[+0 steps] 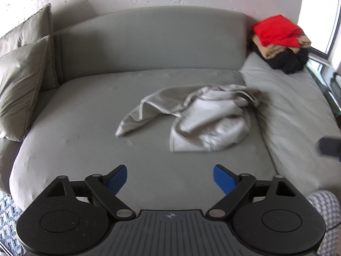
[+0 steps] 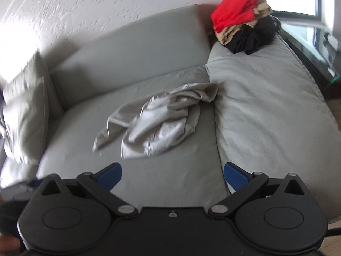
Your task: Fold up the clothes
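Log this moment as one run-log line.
stage: approach | left gripper: open, empty | right gripper: open, empty | grey garment: crumpled on sofa, untouched | clothes pile: far corner

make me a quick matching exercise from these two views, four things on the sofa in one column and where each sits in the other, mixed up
Things:
1. light grey garment
2. red garment
3. black garment
4. olive cushions

Places:
A. bottom of the pile in the far right corner
B. crumpled, middle of the seat
C. leaning at the left end of the sofa
D. top of the pile in the far right corner

Pairs: 1-B, 2-D, 3-A, 4-C
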`<state>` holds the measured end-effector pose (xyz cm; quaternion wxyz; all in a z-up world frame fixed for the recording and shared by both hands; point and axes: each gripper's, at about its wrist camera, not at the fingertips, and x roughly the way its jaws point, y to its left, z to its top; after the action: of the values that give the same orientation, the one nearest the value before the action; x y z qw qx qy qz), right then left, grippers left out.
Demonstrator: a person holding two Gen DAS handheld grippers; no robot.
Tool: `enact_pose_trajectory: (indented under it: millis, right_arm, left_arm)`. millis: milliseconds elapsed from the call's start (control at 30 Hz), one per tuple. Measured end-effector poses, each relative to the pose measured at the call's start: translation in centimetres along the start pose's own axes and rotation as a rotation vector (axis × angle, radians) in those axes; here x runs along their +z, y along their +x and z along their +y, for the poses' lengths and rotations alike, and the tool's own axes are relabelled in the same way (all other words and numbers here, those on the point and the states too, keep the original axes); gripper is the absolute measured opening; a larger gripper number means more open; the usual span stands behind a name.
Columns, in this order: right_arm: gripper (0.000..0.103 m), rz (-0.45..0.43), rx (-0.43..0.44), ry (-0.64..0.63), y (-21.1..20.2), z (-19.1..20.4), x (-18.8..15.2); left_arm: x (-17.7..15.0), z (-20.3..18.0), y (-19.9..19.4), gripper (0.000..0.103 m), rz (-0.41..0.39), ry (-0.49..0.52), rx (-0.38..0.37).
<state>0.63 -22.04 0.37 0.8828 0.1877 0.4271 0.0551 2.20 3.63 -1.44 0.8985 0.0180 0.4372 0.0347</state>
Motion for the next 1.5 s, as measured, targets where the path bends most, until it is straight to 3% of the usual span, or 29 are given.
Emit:
enact_pose_trajectory:
  millis: [133, 300, 533, 633, 767, 900, 933, 967, 1000, 1033, 1167, 1333, 1400, 1500]
  right_arm:
    - [0.103, -0.036, 0.044, 0.084, 2.1, -2.2, 1.7]
    - [0.101, -0.024, 0.059, 0.122, 6.1, -4.2, 2.9]
    - [0.077, 0.035, 0.06, 0.164, 11.8, -6.8, 4.1]
    - [0.076, 0.051, 0.065, 0.196, 13.5, -8.0, 4.4]
    - [0.076, 0.072, 0.056, 0.217, 15.2, -9.0, 4.6]
    - [0.076, 0.081, 0.046, 0.239, 16.2, -9.8, 4.7]
    - [0.076, 0.079, 0.044, 0.243, 16.2, -10.0, 4.8]
    - [0.076, 0.077, 0.041, 0.247, 16.2, -10.1, 4.8]
    - [0.076, 0.076, 0.038, 0.251, 16.2, -10.2, 4.9]
    - [0.076, 0.074, 0.036, 0.254, 16.1, -10.4, 5.0]
    - [0.076, 0.061, 0.031, 0.265, 15.7, -10.8, 5.3]
    - [0.077, 0.039, 0.041, 0.296, 14.4, -11.0, 5.4]
    - [0.077, 0.035, 0.048, 0.313, 13.5, -11.1, 5.1]
    - [0.077, 0.034, 0.05, 0.33, 11.9, -11.3, 4.3]
  left_arm:
    - [1.5, 1.8, 2.7, 0.068, -0.013, -0.031, 0.009]
    - [3.2, 2.6, 7.2, 0.048, -0.027, -0.072, -0.099]
    - [5.8, 3.2, 15.2, 0.048, -0.029, -0.088, -0.235]
    - [6.8, 3.7, 18.2, 0.051, -0.011, -0.092, -0.304]
    - [7.3, 4.5, 22.1, 0.054, 0.069, -0.137, -0.436]
    - [7.4, 3.9, 24.4, 0.037, 0.125, -0.137, -0.53]
    - [7.4, 3.5, 24.4, 0.035, 0.128, -0.124, -0.546]
    - [7.4, 3.2, 24.4, 0.024, 0.13, -0.111, -0.561]
    - [7.4, 2.8, 24.4, 0.006, 0.132, -0.098, -0.576]
    - [7.5, 2.3, 24.0, 0.0, 0.121, -0.069, -0.564]
    - [7.1, -0.5, 19.4, 0.0, -0.02, 0.103, -0.512]
    - [4.6, -4.3, 10.6, 0.0, -0.178, 0.338, -0.579]
    - [2.6, -6.1, 7.8, 0.0, -0.201, 0.458, -0.618]
    - [-1.2, -8.5, 5.7, 0.0, -0.169, 0.642, -0.635]
